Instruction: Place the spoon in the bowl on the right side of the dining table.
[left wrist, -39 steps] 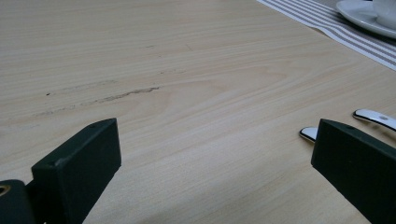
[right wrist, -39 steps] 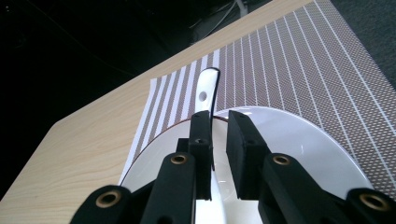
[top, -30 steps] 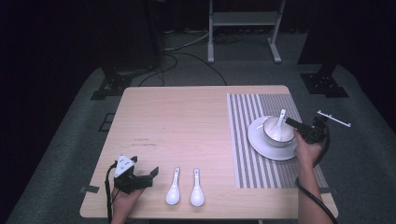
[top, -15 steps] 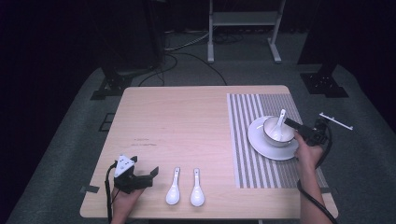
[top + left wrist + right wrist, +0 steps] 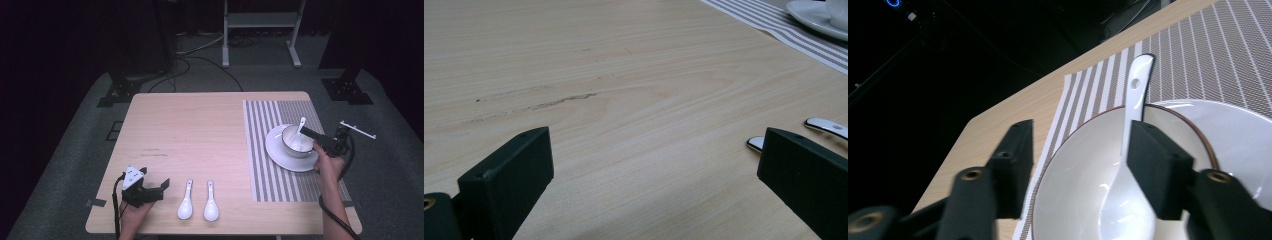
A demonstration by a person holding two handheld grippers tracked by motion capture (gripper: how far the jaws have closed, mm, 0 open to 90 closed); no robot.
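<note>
Dark room, grey carpet, one light wooden table.

The table (image 5: 200, 130) stands on grey carpeted floor (image 5: 75, 165); surroundings beyond are black and unlit. A white metal frame (image 5: 260, 30) stands on the floor behind the table, with cables (image 5: 195, 52) trailing beside it. Black stand bases (image 5: 117, 92) (image 5: 347, 90) sit near the far table corners. A small white bracket (image 5: 357, 130) lies on the floor at right.

The left gripper (image 5: 161, 187) rests at seven o'clock, jaws wide apart, pointing toward three. The right gripper (image 5: 306, 134), at three o'clock, gapes toward ten.
</note>
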